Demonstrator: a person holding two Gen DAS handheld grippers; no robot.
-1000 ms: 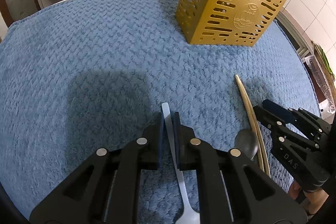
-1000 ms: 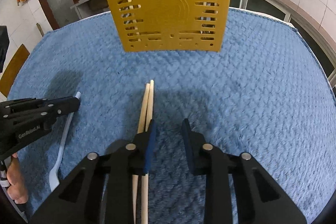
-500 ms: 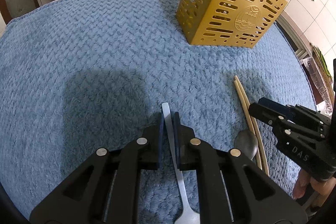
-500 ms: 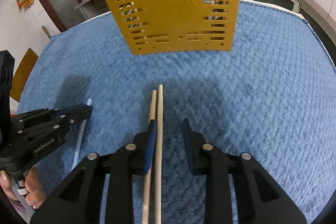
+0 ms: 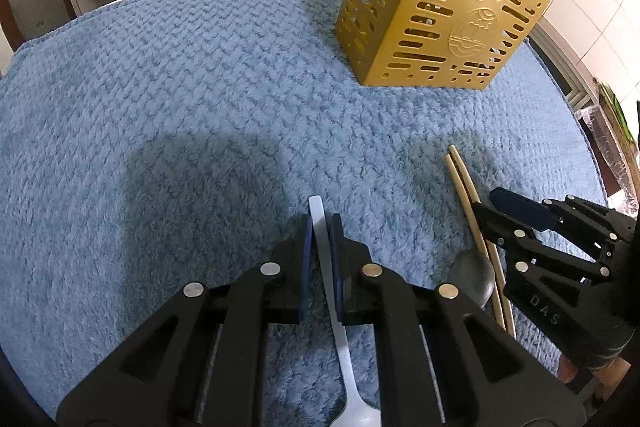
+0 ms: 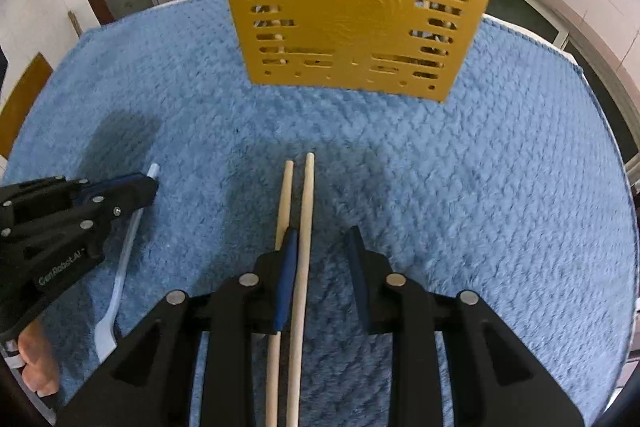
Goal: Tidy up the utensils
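Left side: left claw (image 5: 320, 239) pinched tight on the handle of a pale white plastic fork (image 5: 326, 267), jaws nearly together; fork lies low over the fluffy blue textured cloth (image 5: 180, 107) covering the tabletop, its head toward the camera. Not yet lifted clear, as far as can be judged

Centre: dark grey rounded spoon (image 5: 472, 277) lies on the cloth beside a pair of long pale wooden chopsticks (image 6: 298, 227), touching or just beside them; nobody has hold of the spoon

Right side: right claw (image 6: 322, 251) part open, gripping nothing. One chopstick runs between the jaws along the left pad; the other lies outside that pad. Grasp looks misaligned for taking both

Far end: perforated mustard-yellow plastic utensil holder (image 5: 436, 15) stands upright, well apart from the loose pieces. Several wooden sticks and something green already show through its slots

Judgement: partly done. Fork, spoon and chopstick pair remain to go in
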